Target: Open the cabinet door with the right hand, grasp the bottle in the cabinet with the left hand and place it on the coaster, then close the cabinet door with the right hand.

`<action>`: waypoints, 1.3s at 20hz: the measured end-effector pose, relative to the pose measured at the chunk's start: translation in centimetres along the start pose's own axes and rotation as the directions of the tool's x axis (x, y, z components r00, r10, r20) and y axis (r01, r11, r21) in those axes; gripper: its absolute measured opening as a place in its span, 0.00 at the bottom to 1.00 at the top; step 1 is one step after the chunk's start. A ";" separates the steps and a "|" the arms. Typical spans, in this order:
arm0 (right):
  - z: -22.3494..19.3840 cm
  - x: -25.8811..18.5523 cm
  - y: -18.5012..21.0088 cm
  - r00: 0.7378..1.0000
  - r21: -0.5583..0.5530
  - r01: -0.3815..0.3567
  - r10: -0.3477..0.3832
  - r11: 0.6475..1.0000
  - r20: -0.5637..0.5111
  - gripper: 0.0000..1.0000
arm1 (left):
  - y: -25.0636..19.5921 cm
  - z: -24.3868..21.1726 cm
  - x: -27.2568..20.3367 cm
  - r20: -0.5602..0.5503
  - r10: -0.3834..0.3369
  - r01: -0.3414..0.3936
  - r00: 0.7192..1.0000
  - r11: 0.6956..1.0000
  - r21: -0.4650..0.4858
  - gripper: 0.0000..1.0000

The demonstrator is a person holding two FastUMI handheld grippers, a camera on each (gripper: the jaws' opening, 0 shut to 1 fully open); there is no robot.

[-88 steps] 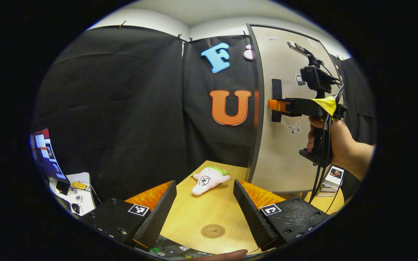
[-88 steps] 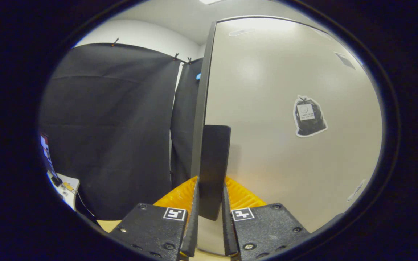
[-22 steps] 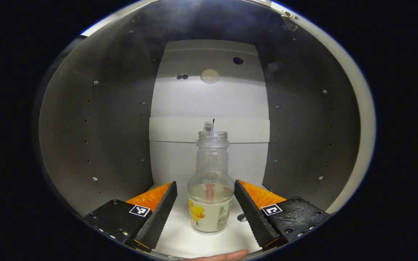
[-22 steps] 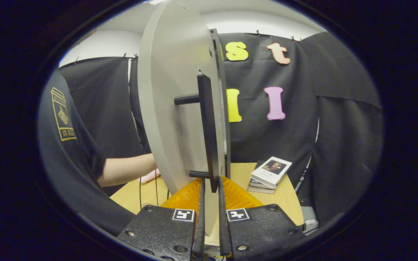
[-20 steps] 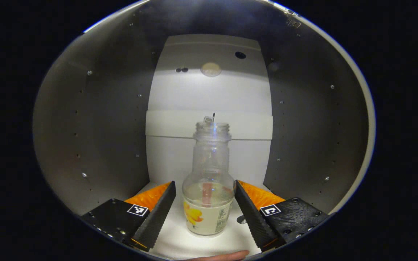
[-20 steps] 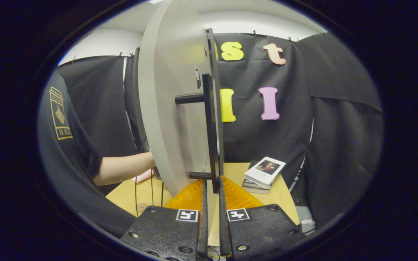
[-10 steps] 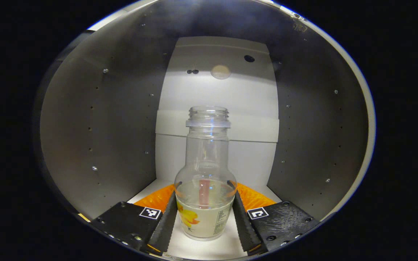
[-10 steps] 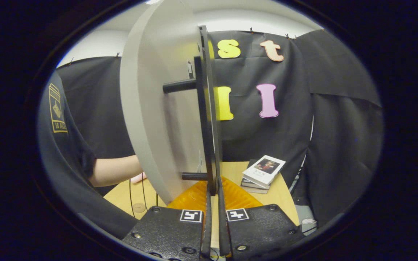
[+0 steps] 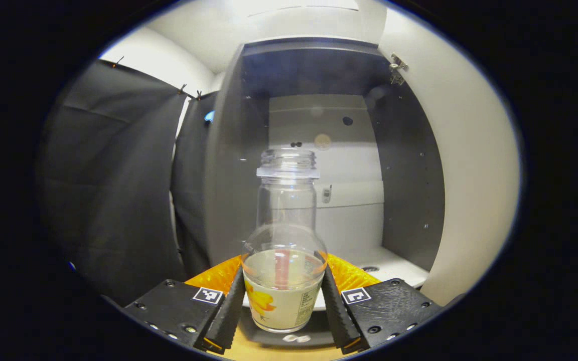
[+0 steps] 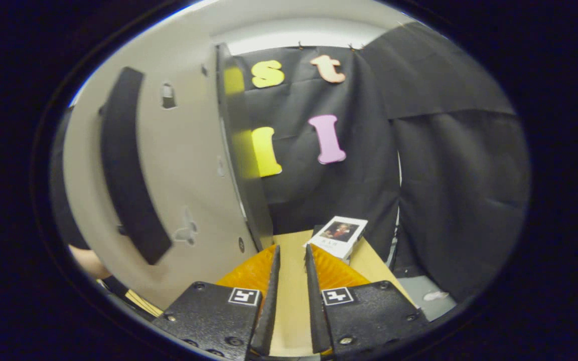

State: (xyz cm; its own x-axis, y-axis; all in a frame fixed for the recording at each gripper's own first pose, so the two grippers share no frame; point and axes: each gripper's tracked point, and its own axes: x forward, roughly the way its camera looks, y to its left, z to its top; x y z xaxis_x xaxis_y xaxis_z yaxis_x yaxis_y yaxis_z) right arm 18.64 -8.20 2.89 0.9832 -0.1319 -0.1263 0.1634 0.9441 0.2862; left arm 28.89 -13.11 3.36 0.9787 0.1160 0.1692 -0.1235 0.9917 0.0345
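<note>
Black cloth curtains [image 9: 113, 190] hang clipped to a white wall [image 9: 153, 55] in the left gripper view. In the right gripper view, more black cloth [image 10: 449, 165] drapes behind a light wooden tabletop [image 10: 289, 296]. A small stack of white-covered books [image 10: 338, 234] lies at the table's far edge. Pale grey floor [image 10: 419, 291] shows beyond the table.

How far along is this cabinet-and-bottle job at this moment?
Done: the cabinet door stands open, and the right gripper holds nothing, its jaws a narrow gap apart beside the door handle. In hand: the left gripper is clamped on the bottle, which is outside the open cabinet. Left: setting the bottle on the coaster, then closing the door.
</note>
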 end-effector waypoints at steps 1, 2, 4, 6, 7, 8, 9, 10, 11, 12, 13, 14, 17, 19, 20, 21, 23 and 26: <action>-1.7 1.3 -0.8 0.998 0.062 0.000 0.004 0.998 -0.068 0.34 | 0.5 0.0 0.0 -0.005 0.041 -0.041 0.999 0.999 0.017 0.71; -3.6 2.6 -1.7 0.990 0.117 0.003 0.013 0.993 -0.143 0.45 | 0.6 0.2 0.1 0.002 0.094 -0.094 0.996 0.995 0.019 0.71; -5.6 4.2 -2.9 0.973 0.170 0.056 -0.016 0.984 -0.228 0.46 | 0.7 -0.2 0.8 -0.010 0.159 -0.159 0.987 0.987 0.016 0.71; -5.4 4.6 -4.6 0.969 0.166 0.140 -0.100 0.976 -0.228 0.38 | 1.2 -0.6 1.5 -0.047 0.224 -0.221 0.973 0.974 0.057 0.71; -5.4 4.4 -5.3 0.964 0.174 0.180 -0.138 0.968 -0.229 0.47 | 1.7 -0.8 1.6 -0.056 0.264 -0.260 0.963 0.963 0.073 0.71; -5.9 4.2 -5.6 0.958 0.190 0.213 -0.166 0.958 -0.233 0.50 | 1.4 -0.9 1.4 -0.068 0.289 -0.284 0.955 0.956 0.071 0.71; -6.6 3.8 -5.8 0.951 0.211 0.244 -0.191 0.946 -0.244 0.51 | 1.2 -1.4 1.7 -0.085 0.307 -0.303 0.948 0.951 0.057 0.71; -8.1 3.1 -6.3 0.936 0.224 0.280 -0.214 0.934 -0.278 0.51 | 1.3 -1.5 1.7 -0.102 0.316 -0.314 0.943 0.949 0.039 0.71; -9.7 2.1 -6.5 0.917 0.217 0.314 -0.237 0.924 -0.321 0.51 | 1.1 -1.8 1.9 -0.126 0.319 -0.318 0.939 0.948 0.029 0.71; -11.1 1.1 -6.7 0.902 0.182 0.341 -0.266 0.922 -0.341 0.51 | 1.3 -1.6 2.1 -0.132 0.316 -0.316 0.939 0.948 0.022 0.71; -11.9 0.5 -7.6 0.886 0.112 0.369 -0.313 0.923 -0.342 0.51 | 1.4 -1.4 2.1 -0.116 0.320 -0.321 0.940 0.947 0.008 0.71; -12.8 -1.1 -9.1 0.864 0.032 0.406 -0.372 0.913 -0.339 0.52 | 1.1 -1.4 2.2 -0.093 0.312 -0.315 0.945 0.949 -0.017 0.71; -16.7 -4.9 -12.1 0.787 -0.086 0.497 -0.490 0.863 -0.374 0.51 | -0.4 -2.6 3.4 -0.120 0.250 -0.258 0.961 0.965 -0.058 0.71; -20.3 -6.7 -13.3 0.722 -0.180 0.516 -0.538 0.838 -0.436 0.61 | -0.3 -4.1 2.1 -0.151 0.253 -0.266 0.956 0.961 -0.075 0.71; -21.2 -7.4 -13.2 0.705 -0.217 0.504 -0.543 0.836 -0.456 0.60 | -0.9 -4.8 1.8 -0.172 0.243 -0.262 0.955 0.960 -0.096 0.71; -21.8 -8.0 -12.5 0.696 -0.249 0.484 -0.541 0.839 -0.472 0.60 | -1.5 -5.2 1.6 -0.184 0.231 -0.254 0.955 0.961 -0.113 0.71; -23.1 -8.4 -11.5 0.688 -0.299 0.440 -0.532 0.847 -0.493 0.60 | -1.6 -5.4 1.9 -0.202 0.226 -0.250 0.953 0.962 -0.107 0.71; -24.3 -9.0 -9.8 0.680 -0.251 0.425 -0.490 0.870 -0.546 0.65 | -1.9 -6.2 1.5 -0.228 0.220 -0.253 0.949 0.958 -0.132 0.71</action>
State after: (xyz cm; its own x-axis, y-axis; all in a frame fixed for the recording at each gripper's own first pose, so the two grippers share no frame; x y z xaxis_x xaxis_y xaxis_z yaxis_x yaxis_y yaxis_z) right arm 6.24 -8.89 -21.81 0.5441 -0.3870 -0.7445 0.5395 0.8409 -0.0428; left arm 31.63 -14.44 -2.59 0.9386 0.3403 -0.0561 -0.3449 0.9282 -0.1395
